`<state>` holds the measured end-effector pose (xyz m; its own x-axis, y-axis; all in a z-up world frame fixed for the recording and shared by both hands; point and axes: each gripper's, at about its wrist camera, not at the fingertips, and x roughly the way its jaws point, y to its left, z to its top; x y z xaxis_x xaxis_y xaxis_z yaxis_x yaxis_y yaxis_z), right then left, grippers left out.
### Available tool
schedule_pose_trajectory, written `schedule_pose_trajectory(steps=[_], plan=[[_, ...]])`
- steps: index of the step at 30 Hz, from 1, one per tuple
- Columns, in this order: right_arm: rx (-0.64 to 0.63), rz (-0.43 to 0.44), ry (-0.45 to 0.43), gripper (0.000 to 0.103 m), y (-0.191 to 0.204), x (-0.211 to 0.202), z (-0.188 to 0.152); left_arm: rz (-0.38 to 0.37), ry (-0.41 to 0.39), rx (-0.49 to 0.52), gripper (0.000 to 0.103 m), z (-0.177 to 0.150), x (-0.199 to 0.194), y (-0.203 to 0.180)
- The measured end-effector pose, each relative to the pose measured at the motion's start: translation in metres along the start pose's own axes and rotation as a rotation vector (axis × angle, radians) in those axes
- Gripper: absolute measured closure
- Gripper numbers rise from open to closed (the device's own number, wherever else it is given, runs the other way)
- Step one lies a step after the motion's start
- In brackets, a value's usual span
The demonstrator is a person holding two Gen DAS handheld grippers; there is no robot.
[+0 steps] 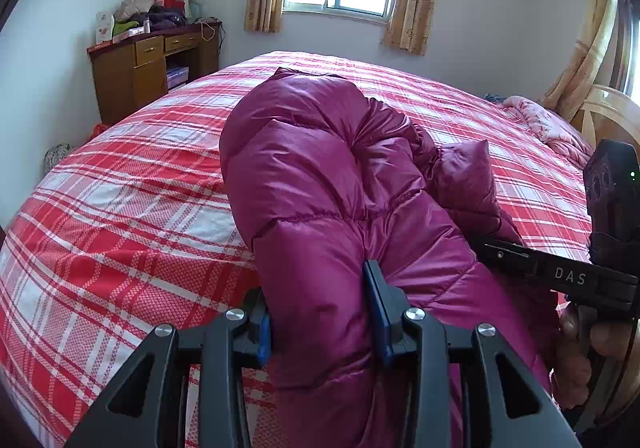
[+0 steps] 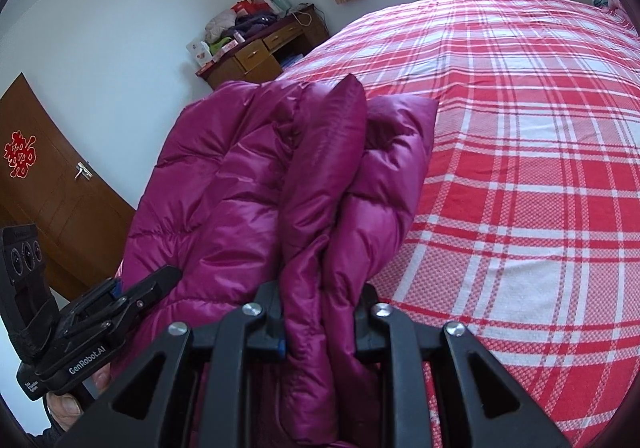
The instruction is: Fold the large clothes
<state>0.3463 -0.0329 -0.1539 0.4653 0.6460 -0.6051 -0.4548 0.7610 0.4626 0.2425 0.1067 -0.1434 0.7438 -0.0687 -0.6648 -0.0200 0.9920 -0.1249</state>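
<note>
Folding goes best, I judge, if both grips travel level and together so the bulk lands square. Left wrist view: the left gripper (image 1: pixel 320 312) has its jaws part-closed on a thick roll of the magenta quilted down jacket (image 1: pixel 320 176), which stretches ahead of it over the red-and-white plaid bedspread (image 1: pixel 120 208). Right wrist view: the right gripper (image 2: pixel 320 322) pinches a bunched fold of the jacket (image 2: pixel 248 184); bedspread (image 2: pixel 520 168) lies ahead and right.

The puffy jacket (image 1: pixel 320 176) blocks the middle; bare plaid bedspread (image 2: pixel 520 168) lies open beside it.
</note>
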Motion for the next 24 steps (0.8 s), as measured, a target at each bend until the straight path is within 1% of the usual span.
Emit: schedule_pose_trajectory(steps=[5, 7, 13, 15, 17, 19, 21, 22, 24], plan=[[0.008, -0.004, 0.008, 0.078, -0.004, 0.005, -0.001, -0.009, 0.01, -0.017, 0.062, -0.004, 0.005, 0.006], [0.011, -0.006, 0.01, 0.077, -0.006, 0.007, -0.001, -0.007, 0.013, -0.02, 0.059, -0.005, 0.006, 0.007], [0.009, -0.014, 0.014, 0.074, -0.008, 0.009, -0.003, -0.004, 0.018, -0.023, 0.056, -0.008, 0.01, 0.01], [0.014, -0.014, 0.017, 0.073, -0.01, 0.01, -0.002, 0.005, 0.015, -0.019, 0.052, -0.01, 0.011, 0.01], [0.016, -0.017, 0.018, 0.071, -0.011, 0.011, -0.003, 0.008, 0.013, -0.016, 0.05, -0.011, 0.012, 0.01], [0.016, -0.02, 0.02, 0.069, -0.011, 0.012, -0.003, 0.018, 0.01, -0.013, 0.047, -0.012, 0.012, 0.011], [0.017, -0.024, 0.021, 0.067, -0.011, 0.012, -0.004, 0.045, 0.0, 0.002, 0.038, -0.013, 0.012, 0.011], [0.017, -0.032, 0.02, 0.064, -0.011, 0.011, -0.004, 0.063, -0.006, 0.011, 0.036, -0.013, 0.011, 0.01], [0.018, -0.057, 0.012, 0.053, -0.011, 0.01, -0.005, 0.099, -0.015, 0.024, 0.026, -0.015, 0.01, 0.01]])
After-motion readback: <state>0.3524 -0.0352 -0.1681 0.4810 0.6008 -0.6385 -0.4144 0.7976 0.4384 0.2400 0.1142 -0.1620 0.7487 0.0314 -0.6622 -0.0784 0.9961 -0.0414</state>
